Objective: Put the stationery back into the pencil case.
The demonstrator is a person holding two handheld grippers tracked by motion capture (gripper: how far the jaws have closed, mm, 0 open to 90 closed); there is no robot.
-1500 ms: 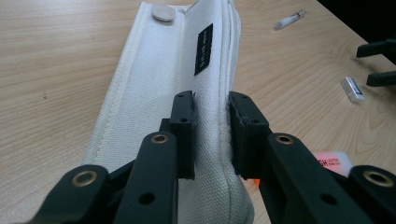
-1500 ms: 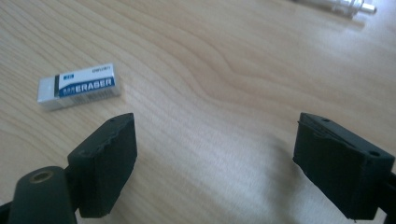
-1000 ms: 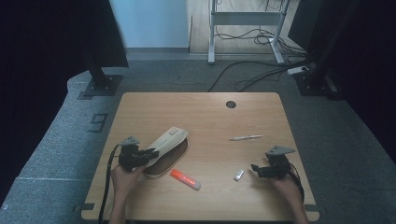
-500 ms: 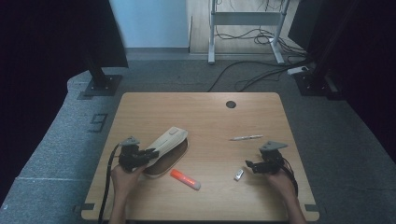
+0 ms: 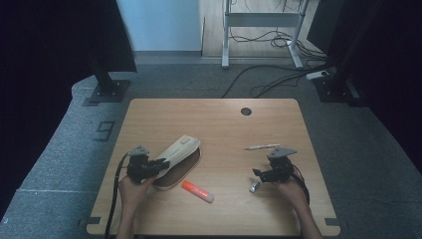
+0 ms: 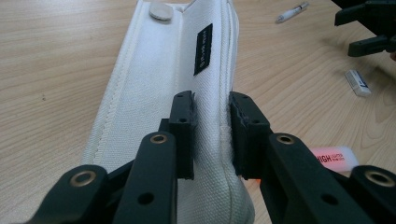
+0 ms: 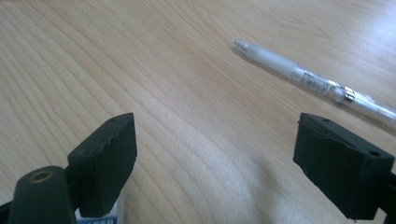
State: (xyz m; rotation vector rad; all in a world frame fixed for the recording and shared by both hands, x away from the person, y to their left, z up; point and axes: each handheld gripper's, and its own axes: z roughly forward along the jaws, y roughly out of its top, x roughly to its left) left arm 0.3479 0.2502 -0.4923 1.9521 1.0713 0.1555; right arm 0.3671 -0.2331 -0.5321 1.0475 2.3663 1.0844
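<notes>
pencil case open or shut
Open: the white pencil case shows its dark inside in the high view, with the left gripper pinching one fabric edge.

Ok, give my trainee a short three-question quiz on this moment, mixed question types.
1. True or false: the left gripper has its fingers clamped on the white pencil case.
2. What lies nearest the right gripper? A) white pen B) small eraser C) orange highlighter
3. Fill in: the right gripper's fingers are ___, with nothing between them.

Key: 1 true. 2 B. 3 open.
</notes>
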